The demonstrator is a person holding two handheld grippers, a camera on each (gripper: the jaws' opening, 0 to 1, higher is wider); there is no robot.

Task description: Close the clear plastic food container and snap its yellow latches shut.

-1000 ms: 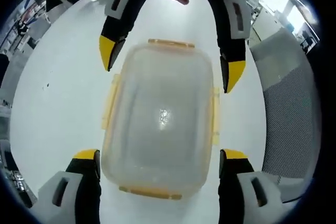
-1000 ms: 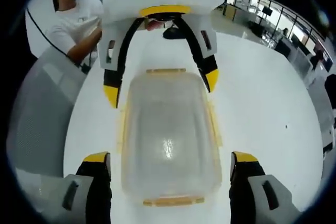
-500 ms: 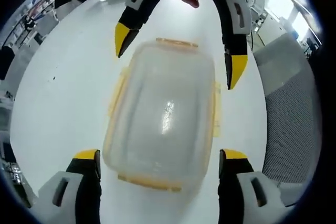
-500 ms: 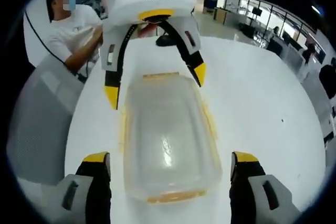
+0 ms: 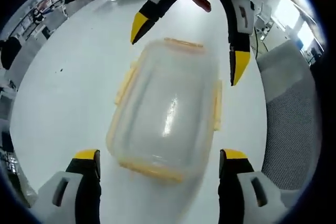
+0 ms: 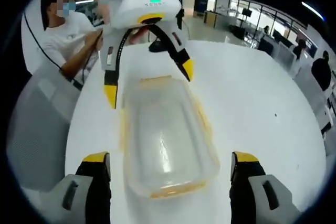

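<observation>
The left claw (image 5: pixel 159 162) stands wide open, its two yellow-tipped jaws rising at about 7 and 5 o'clock in the left gripper view with nothing between them but the near end of the box (image 5: pixel 167 108). The right claw (image 6: pixel 170 165) is just as wide in the right gripper view, and it holds nothing. Each claw faces the other across the box: the right one comes in at 12 o'clock of the left gripper view, its tips flanking the far end, and the left one does the same at 11 o'clock of the right gripper view.

The box is clear plastic and sits on the white table (image 5: pixel 63 93), lid on top, lying slantwise between the two claws. Its yellow latches (image 5: pixel 217 105) run along the rim; one at 3 o'clock and one at 9 o'clock look flared outward, so I judge them not yet snapped. Whether the end latches at 12 and 6 o'clock are locked, I cannot tell.

The risk from here is the box skating. The table is smooth and the box looks light and empty, so a push on one latch with no counter-hold from the other side would likely shove or spin it instead of clicking the latch. A lid seated crooked would also keep a latch from catching. A person (image 6: pixel 68 30) sits near a grey chair (image 6: pixel 37 124) at 10 o'clock.
</observation>
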